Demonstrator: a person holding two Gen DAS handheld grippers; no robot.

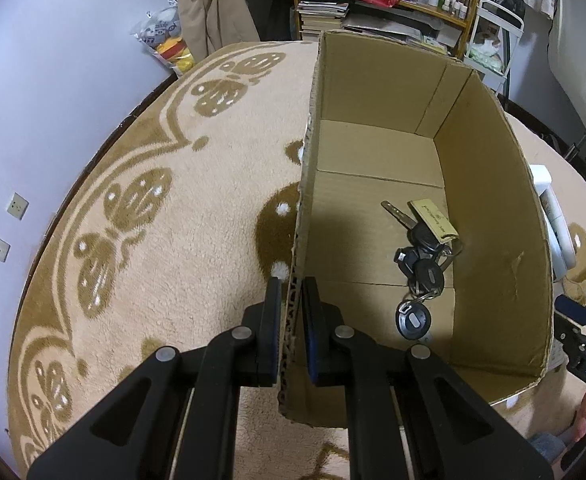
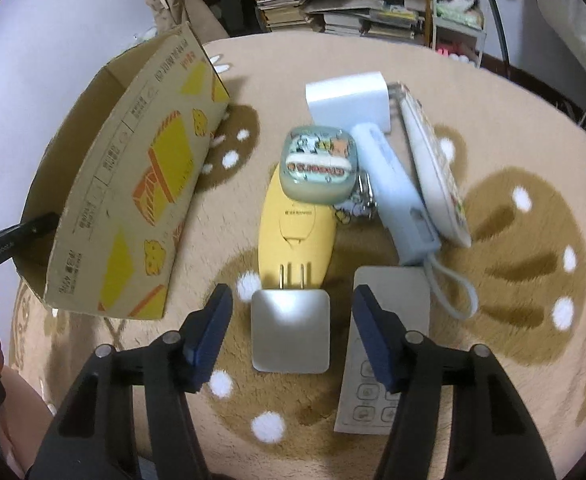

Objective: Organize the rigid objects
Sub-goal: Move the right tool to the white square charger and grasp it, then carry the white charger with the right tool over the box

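Note:
My left gripper (image 1: 292, 292) is shut on the near left wall of an open cardboard box (image 1: 493, 216). A bunch of keys with black fobs and a tan tag (image 1: 423, 256) lies on the box floor. In the right wrist view the same box (image 2: 133, 184) stands at the left. My right gripper (image 2: 293, 300) is open and empty above a square silver mirror (image 2: 291, 332). Beyond it lie a yellow plug-in device (image 2: 293, 232), a small illustrated tin (image 2: 319, 164), a pale blue device with a cord (image 2: 397, 196), a white remote (image 2: 433, 168) and a white box (image 2: 349, 96).
A flat silver remote with buttons (image 2: 381, 360) lies under my right finger. Everything rests on a tan round rug with brown patterns (image 2: 533, 208). Shelves with books and bags (image 2: 333, 4) stand behind. A white wall (image 1: 53, 80) is to the left.

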